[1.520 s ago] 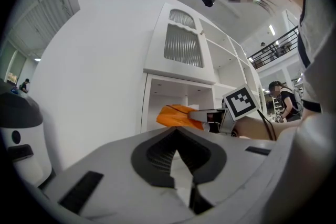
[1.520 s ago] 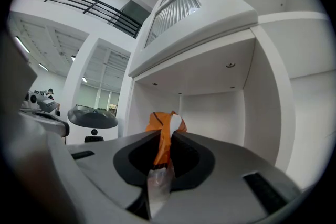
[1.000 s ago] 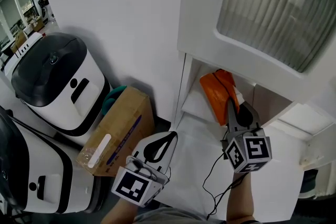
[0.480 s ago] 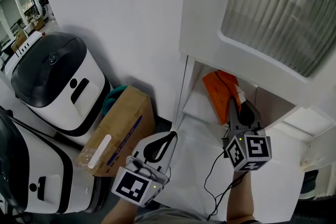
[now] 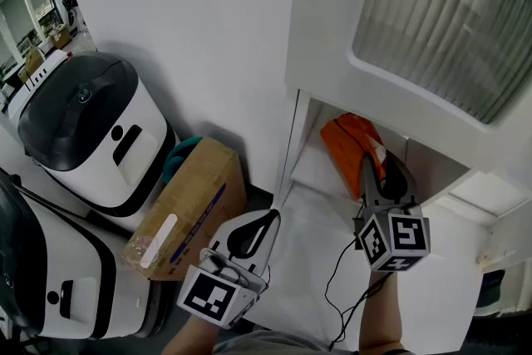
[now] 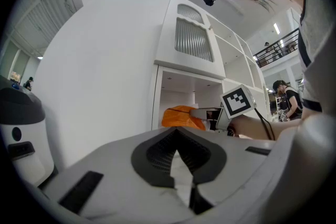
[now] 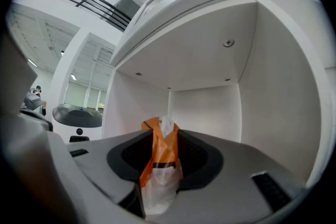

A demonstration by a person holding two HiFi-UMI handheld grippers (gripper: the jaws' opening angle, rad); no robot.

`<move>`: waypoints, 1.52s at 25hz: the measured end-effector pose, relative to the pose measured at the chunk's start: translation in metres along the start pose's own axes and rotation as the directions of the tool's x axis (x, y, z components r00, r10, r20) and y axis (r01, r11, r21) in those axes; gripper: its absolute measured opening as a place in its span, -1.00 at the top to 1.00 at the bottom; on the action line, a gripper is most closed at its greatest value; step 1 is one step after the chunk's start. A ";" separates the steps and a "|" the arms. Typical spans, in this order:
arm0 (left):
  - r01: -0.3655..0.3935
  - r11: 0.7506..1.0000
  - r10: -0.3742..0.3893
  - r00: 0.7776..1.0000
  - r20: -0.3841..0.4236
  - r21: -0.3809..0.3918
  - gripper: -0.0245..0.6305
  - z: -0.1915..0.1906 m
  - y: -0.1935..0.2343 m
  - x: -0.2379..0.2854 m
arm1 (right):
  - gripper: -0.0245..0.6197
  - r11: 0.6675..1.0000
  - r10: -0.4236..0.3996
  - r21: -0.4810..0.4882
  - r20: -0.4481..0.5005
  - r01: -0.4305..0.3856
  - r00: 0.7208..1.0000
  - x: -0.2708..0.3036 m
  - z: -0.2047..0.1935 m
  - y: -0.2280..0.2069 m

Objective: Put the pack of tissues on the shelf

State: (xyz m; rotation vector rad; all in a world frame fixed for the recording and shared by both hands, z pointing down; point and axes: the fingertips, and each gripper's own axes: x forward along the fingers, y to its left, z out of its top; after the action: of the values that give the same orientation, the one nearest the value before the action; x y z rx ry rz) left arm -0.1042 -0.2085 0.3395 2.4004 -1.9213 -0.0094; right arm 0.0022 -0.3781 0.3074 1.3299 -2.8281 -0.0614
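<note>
Opening wide, the right gripper [image 7: 160, 152] had just been spreading its jaws, leaving the pack of tissues [image 5: 347, 141] loose between them inside the shelf [image 5: 309, 169], the delivery apparently done. The soft pack showed crumpled orange wrap and a clear, white-filled end. The left gripper [image 5: 253, 230] hung closed, empty.

The open compartment of the white cabinet shelf [image 5: 309, 169] in front of me carries the orange plastic pack of tissues [image 5: 352, 142], with bare board to its left. Down on the dark floor [image 5: 259, 195], a brown cardboard box [image 5: 189, 208] sits beside a rounded white-and-black machine [image 5: 91, 129].
</note>
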 end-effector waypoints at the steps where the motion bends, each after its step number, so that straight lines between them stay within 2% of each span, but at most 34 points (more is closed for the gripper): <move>1: -0.001 1.000 0.001 1.000 0.000 0.000 0.83 0.000 0.000 0.000 | 0.45 1.000 -0.003 0.002 0.000 0.003 1.000 0.000 0.000 0.000; 5: -0.006 1.000 0.006 1.000 -0.002 0.000 0.83 0.000 0.001 -0.001 | 0.36 1.000 -0.019 0.013 0.044 0.018 0.999 -0.001 0.008 -0.003; 17: -0.010 1.000 0.010 1.000 0.010 -0.001 0.83 0.002 -0.002 -0.006 | 0.44 1.000 0.015 0.008 0.068 -0.016 0.998 -0.009 0.018 0.005; 32: 0.013 1.000 -0.013 0.999 0.045 0.004 0.83 0.009 -0.008 -0.027 | 0.95 0.999 0.045 0.019 0.086 -0.047 0.995 -0.037 0.028 0.029; 38: 0.055 0.998 -0.056 0.997 0.048 0.010 0.83 0.011 -0.015 -0.031 | 0.95 0.997 0.066 0.040 0.068 -0.069 0.995 -0.054 0.026 0.043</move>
State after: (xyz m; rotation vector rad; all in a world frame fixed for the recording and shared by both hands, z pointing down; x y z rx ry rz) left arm -0.0972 -0.1753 0.3267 2.4804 -1.8774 -0.0629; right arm 0.0028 -0.3090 0.2834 1.2620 -2.9438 -0.0458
